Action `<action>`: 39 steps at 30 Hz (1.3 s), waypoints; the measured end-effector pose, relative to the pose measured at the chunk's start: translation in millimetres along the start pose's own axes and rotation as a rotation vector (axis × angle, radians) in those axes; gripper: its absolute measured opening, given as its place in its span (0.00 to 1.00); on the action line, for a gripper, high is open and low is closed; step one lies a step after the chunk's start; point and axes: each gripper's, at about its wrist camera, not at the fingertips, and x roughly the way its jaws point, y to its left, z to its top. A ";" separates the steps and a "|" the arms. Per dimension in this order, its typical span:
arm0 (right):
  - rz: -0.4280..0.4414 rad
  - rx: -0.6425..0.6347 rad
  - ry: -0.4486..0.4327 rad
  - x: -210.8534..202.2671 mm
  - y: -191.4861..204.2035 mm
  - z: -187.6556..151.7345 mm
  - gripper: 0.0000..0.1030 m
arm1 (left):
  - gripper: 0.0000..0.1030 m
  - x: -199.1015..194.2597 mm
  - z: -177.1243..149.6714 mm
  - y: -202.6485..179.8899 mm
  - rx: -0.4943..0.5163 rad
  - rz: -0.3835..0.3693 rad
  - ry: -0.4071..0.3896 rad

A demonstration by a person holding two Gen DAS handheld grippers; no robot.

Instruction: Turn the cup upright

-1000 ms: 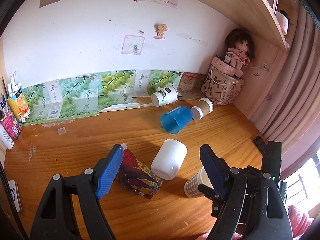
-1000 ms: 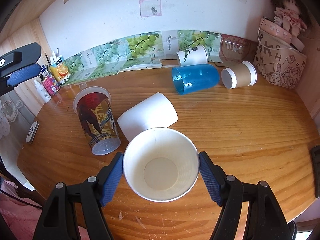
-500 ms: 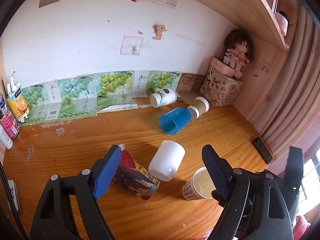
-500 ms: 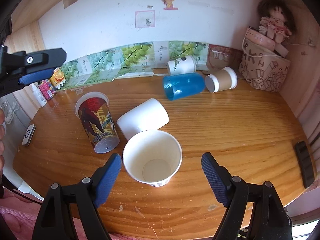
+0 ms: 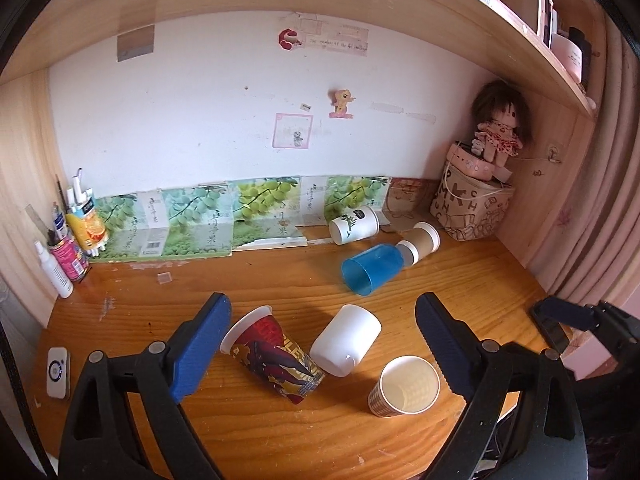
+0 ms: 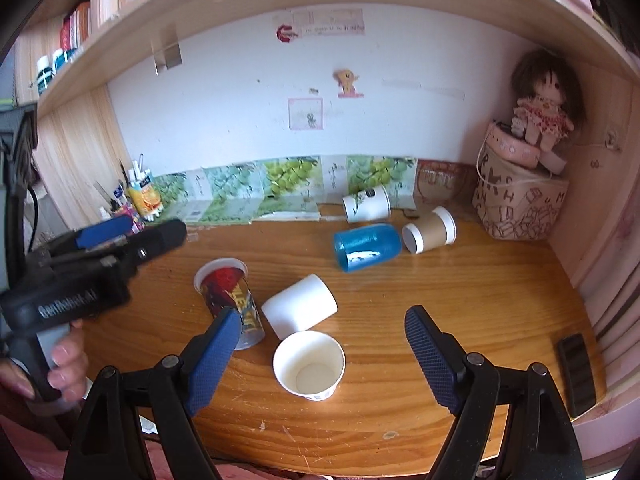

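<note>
A checked paper cup (image 5: 404, 387) stands upright, mouth up, near the desk's front edge; it also shows in the right wrist view (image 6: 309, 365). My right gripper (image 6: 316, 354) is open and empty, drawn back above and in front of this cup. My left gripper (image 5: 323, 346) is open and empty, held back over the front of the desk. A white cup (image 5: 346, 340) and a red printed cup (image 5: 272, 354) lie on their sides beside the upright cup.
A blue cup (image 5: 372, 269), a brown paper cup (image 5: 420, 242) and a white leaf-print cup (image 5: 354, 225) lie on their sides at the back. A patterned bag (image 5: 472, 208) with a doll stands at the back right. A black phone (image 6: 576, 374) lies at the right edge. Bottles (image 5: 72, 240) stand at the left.
My right gripper opened, let go of the checked paper cup standing upright on the desk, and drew back and up. My left gripper also drew back and up.
</note>
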 end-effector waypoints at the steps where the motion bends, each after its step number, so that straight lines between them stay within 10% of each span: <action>1: 0.004 -0.004 -0.005 -3.9 -1.0 3.3 0.82 | 0.92 -2.1 0.6 -1.6 -0.012 0.009 0.001; 10: 0.027 0.032 -0.043 -39.0 -13.2 8.7 0.82 | 0.95 -37.2 3.6 -15.2 -0.133 0.120 -0.009; 15: 0.014 -0.002 -0.071 -53.3 -15.0 3.3 1.00 | 0.99 -59.4 -2.7 -28.5 -0.198 0.136 -0.043; 23: -0.008 0.062 -0.197 -90.7 -35.1 -10.8 1.00 | 1.00 -91.8 -16.6 -63.8 -0.136 0.280 -0.177; 39: -0.042 0.097 -0.376 -138.5 -68.1 -25.9 1.00 | 1.00 -132.4 -17.5 -116.5 -0.058 0.290 -0.410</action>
